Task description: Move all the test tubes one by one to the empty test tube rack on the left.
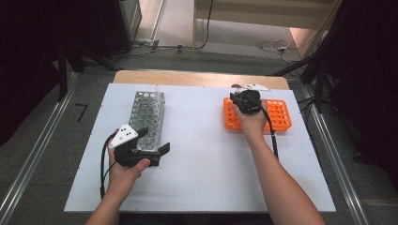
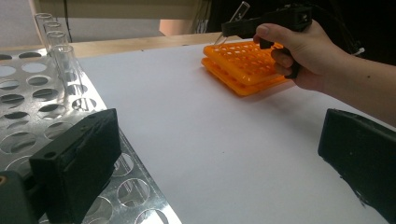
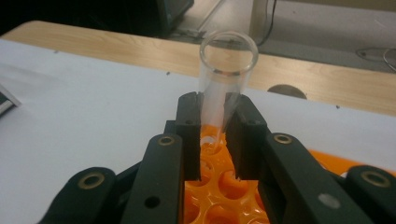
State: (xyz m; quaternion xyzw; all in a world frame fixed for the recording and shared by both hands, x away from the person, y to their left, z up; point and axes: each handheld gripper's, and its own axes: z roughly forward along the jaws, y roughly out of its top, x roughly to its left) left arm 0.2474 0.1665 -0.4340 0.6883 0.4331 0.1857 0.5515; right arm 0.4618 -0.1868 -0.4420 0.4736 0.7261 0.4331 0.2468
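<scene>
Right gripper view: the right gripper (image 3: pixel 217 114) has its jaws closed on a clear glass tube (image 3: pixel 223 79), held tilted with its lower end over the holes of the orange rack (image 3: pixel 219 196). Nothing else crowds the tube. In the high view the orange rack sits on the white table (image 1: pixel 202 154), well apart from the metal rack (image 1: pixel 148 115). The left gripper (image 1: pixel 152 140) rests at the metal rack's near end, jaws wide open and empty, with more tubes (image 2: pixel 63 60) standing upright at that rack's far end.
</scene>
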